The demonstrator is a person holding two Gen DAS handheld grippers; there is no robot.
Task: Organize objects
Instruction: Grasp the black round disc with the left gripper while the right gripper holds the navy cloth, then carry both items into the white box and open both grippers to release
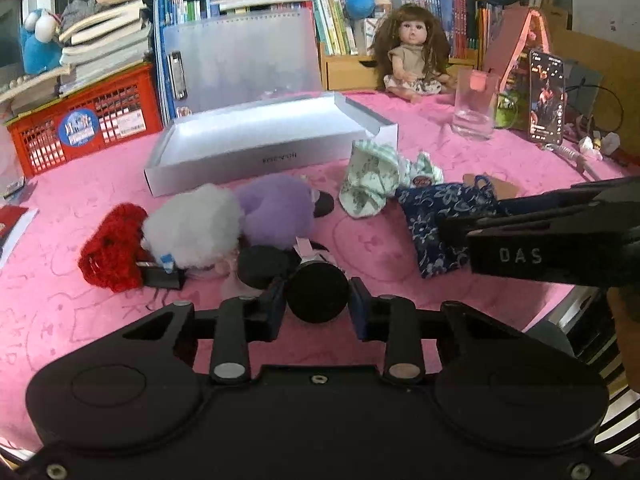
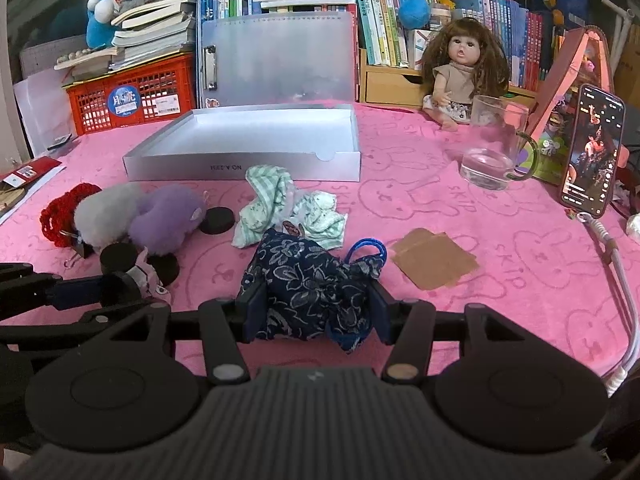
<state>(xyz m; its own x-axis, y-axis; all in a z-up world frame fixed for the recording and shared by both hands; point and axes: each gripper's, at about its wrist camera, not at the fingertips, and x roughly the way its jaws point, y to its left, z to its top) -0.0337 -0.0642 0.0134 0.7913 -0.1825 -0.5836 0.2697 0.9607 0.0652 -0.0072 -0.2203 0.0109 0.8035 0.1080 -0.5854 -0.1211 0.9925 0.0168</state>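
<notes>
Navy floral pouch between right tool pads

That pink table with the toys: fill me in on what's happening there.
A person is tidying small items with two handheld grippers. The left gripper is closed on a black round-eared toy; the right gripper is clamped on a navy floral cloth pouch. The open white box behind them looks empty, and the fluffy plush toys and green striped cloth lie loose on the pink tablecloth.

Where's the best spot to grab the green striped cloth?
Take the green striped cloth at its raised, bunched peak, coming from above with the jaws across the fold. The rest lies crumpled flat on the pink cover, giving little to pinch.
</notes>
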